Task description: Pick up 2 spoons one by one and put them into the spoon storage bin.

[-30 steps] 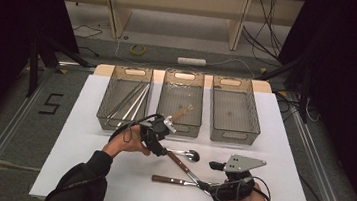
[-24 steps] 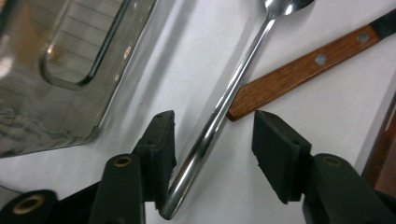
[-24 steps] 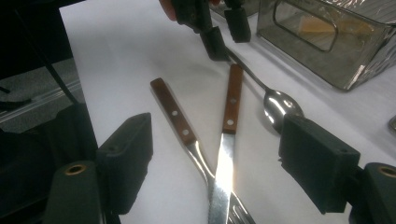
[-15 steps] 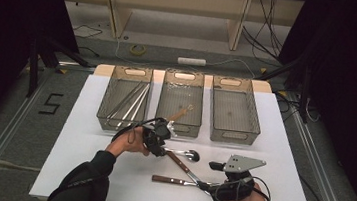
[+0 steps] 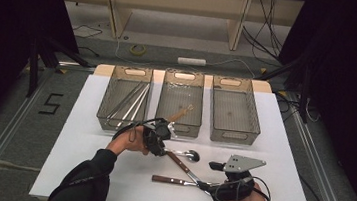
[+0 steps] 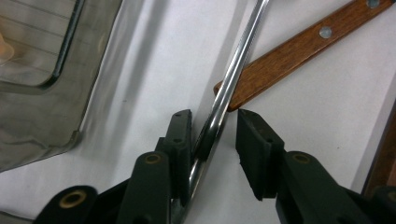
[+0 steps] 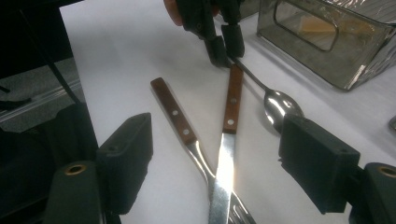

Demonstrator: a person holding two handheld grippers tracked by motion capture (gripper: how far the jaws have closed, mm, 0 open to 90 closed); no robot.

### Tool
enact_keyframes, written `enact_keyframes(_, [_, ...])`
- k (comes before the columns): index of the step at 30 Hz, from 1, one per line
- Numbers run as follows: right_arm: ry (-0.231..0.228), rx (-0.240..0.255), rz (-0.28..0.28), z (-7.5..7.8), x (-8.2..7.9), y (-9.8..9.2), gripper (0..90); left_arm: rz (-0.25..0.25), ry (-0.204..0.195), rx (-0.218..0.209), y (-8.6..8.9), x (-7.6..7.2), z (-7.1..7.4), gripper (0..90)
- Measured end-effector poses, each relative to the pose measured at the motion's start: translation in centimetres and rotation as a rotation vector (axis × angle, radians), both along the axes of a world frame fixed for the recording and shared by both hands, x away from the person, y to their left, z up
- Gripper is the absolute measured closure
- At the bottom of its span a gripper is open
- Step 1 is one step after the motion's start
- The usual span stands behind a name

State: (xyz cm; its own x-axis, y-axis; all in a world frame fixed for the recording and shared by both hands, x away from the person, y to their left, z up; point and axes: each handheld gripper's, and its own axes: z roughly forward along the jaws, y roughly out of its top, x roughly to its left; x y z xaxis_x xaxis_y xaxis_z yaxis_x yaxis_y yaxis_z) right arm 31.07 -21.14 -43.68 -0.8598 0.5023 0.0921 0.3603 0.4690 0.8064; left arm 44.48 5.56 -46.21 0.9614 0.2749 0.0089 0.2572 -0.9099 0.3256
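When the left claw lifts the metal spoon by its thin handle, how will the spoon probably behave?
The spoon looks like polished steel, so it is probably stiff but slippery. The left claw has just been closing around its handle, with one pad still apart from it. The grip sits far from the bowl, so the bowl end may sag or swing. It crosses a wooden-handled knife, which it may nudge.

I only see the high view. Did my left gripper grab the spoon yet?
Observer: Not quite. The spoon handle sits between the left gripper's jaws, which have just been closing; one pad touches, the other stands apart.
Operator: What's under it?
Observer: The end of a wooden knife handle with metal rivets.
Operator: And my right gripper?
Observer: The right gripper is wide open, with two knives crossing blades before it.
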Motion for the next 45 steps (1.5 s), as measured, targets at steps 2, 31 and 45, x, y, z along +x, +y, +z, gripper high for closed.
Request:
enact_keyframes(2, [-0.001,0.001,-0.001,-0.02,0.01,0.01,27.1,-0.008,-0.002,0.002,-0.02,-0.04,0.0,68.0])
enact_keyframes(31, [-0.001,-0.003,-0.001,0.0,-0.05,0.04,27.1,-0.074,-0.021,0.014,-0.18,-0.83,0.04,84.1])
enact_keyframes(45, [0.001,-0.002,0.0,0.0,-0.05,0.03,27.1,-0.046,-0.011,0.005,-0.09,-0.81,0.08,88.2])
